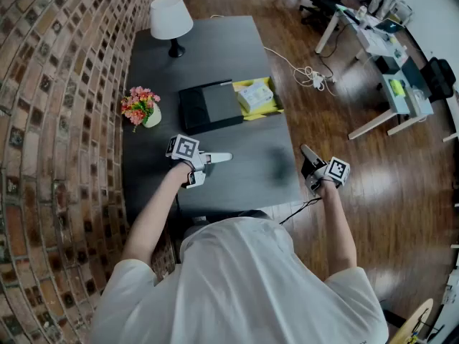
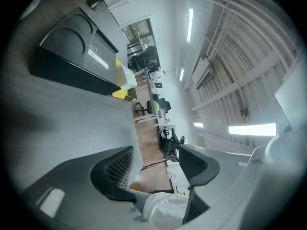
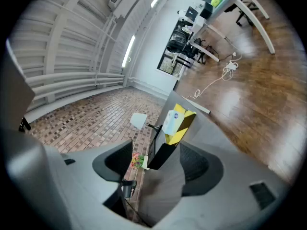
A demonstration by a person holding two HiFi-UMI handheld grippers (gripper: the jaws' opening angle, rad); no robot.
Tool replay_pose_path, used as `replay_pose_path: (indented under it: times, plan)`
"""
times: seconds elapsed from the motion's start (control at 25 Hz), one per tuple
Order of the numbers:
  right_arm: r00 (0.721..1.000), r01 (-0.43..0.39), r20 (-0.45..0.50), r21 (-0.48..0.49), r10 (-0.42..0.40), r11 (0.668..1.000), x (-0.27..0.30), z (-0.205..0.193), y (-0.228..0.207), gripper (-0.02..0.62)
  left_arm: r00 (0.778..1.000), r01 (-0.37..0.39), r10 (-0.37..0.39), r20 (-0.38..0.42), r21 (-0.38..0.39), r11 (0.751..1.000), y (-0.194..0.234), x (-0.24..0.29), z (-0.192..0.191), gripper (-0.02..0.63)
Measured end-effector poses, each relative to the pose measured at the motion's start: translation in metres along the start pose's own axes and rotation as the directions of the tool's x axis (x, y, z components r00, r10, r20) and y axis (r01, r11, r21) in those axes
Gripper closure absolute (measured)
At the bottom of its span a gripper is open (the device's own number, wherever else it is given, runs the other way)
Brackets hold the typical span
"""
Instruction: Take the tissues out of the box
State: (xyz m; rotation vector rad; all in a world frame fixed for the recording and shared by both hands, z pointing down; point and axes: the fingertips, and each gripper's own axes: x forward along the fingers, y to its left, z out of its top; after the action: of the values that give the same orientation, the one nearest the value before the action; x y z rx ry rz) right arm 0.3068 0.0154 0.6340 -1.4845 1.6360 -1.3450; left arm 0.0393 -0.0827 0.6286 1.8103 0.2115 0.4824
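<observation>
- The tissues [image 1: 254,94] are seen as a white pack with a blue mark. It lies in an open yellow box [image 1: 267,110] on the far right part of the table [image 1: 237,178], just beside a black case [image 1: 208,106].
- The left gripper [image 1: 222,157] is held over the near part of the table. Its jaws are drawn together, and nothing is found between them in its own view.
- The right gripper [image 1: 308,154] is held off the table's right edge, over the floor [image 1: 373,192]. Its jaws are likewise pressed together on nothing.
- Both grippers are well apart from the box, so the task is judged not yet begun. The jaws would have to be spread before any hold is taken.
- The pack is judged light and soft, being compressible paper, probably under a thin, slick wrapper. A hard squeeze would only dent it, and a shallow pinch could slip off.
- In the right gripper view the pack appears to stand above the box wall. A hold is therefore best taken across its narrow width near the top, with the pads set well down the two sides.
- The box is judged light as well and may be dragged or lifted along with the pack. It could be steadied at its rim by the other gripper.
- A lamp [image 1: 171,16] and flowers [image 1: 138,106] stand toward the wall side, well clear of the reach.
</observation>
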Motion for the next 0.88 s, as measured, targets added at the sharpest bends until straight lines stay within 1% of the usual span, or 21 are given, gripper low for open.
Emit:
replay_pose_path:
  times: [0.08, 0.16, 0.24, 0.28, 0.36, 0.4, 0.44, 0.52, 0.56, 0.64, 0.68, 0.8, 0.88]
  plan:
    - [1.000, 0.014, 0.001, -0.068, -0.014, 0.998, -0.003, 0.023, 0.003, 0.290, 1.000, -0.007, 0.007, -0.015, 0.014, 1.000, -0.002, 0.007, 0.010, 0.324]
    - [0.999, 0.035, -0.015, -0.154, -0.038, 0.987, -0.005, 0.043, 0.006, 0.290, 1.000, -0.015, 0.015, -0.015, 0.027, 1.000, -0.003, 0.011, 0.020, 0.324]
    - [0.997, 0.037, -0.049, -0.256, -0.052, 0.966, -0.005, 0.059, 0.012, 0.290, 1.000, -0.019, 0.019, 0.002, 0.039, 0.999, -0.006, 0.014, 0.031, 0.324]
    - [0.996, 0.031, -0.067, -0.291, -0.053, 0.956, -0.003, 0.066, 0.015, 0.290, 1.000, -0.019, 0.018, 0.016, 0.039, 0.999, -0.008, 0.015, 0.036, 0.324]
    - [0.994, 0.020, -0.097, -0.329, -0.055, 0.944, 0.002, 0.078, 0.020, 0.290, 0.999, -0.015, 0.014, 0.053, 0.015, 1.000, -0.013, 0.015, 0.046, 0.324]
    - [0.992, 0.002, -0.116, -0.378, -0.049, 0.926, 0.007, 0.085, 0.023, 0.290, 0.997, -0.017, 0.017, 0.072, 0.001, 1.000, -0.015, 0.014, 0.051, 0.324]
    - [0.990, -0.009, -0.131, -0.427, -0.052, 0.904, 0.011, 0.092, 0.025, 0.290, 0.996, -0.024, 0.023, 0.087, 0.006, 1.000, -0.015, 0.012, 0.056, 0.324]
    - [0.986, -0.004, -0.146, -0.491, -0.078, 0.871, 0.018, 0.101, 0.025, 0.290, 0.993, -0.038, 0.033, 0.113, 0.042, 0.998, -0.014, 0.008, 0.064, 0.324]
    - [0.985, -0.004, -0.151, -0.521, -0.088, 0.853, 0.022, 0.105, 0.026, 0.290, 0.991, -0.042, 0.036, 0.127, 0.043, 0.998, -0.014, 0.005, 0.066, 0.324]
    - [0.980, -0.021, -0.170, -0.592, -0.100, 0.805, 0.034, 0.110, 0.032, 0.291, 0.988, -0.062, 0.055, 0.145, 0.042, 0.997, -0.010, -0.002, 0.068, 0.324]
    - [0.977, -0.034, -0.186, -0.621, -0.105, 0.783, 0.041, 0.113, 0.035, 0.291, 0.986, -0.074, 0.066, 0.150, 0.048, 0.996, -0.008, -0.005, 0.069, 0.324]
    - [0.964, -0.072, -0.237, -0.663, -0.118, 0.745, 0.063, 0.116, 0.040, 0.291, 0.981, -0.104, 0.093, 0.171, 0.055, 0.993, -0.005, -0.016, 0.070, 0.324]
    - [0.955, -0.093, -0.264, -0.700, -0.135, 0.708, 0.077, 0.118, 0.043, 0.281, 0.977, -0.121, 0.105, 0.183, 0.075, 0.990, -0.005, -0.021, 0.070, 0.324]
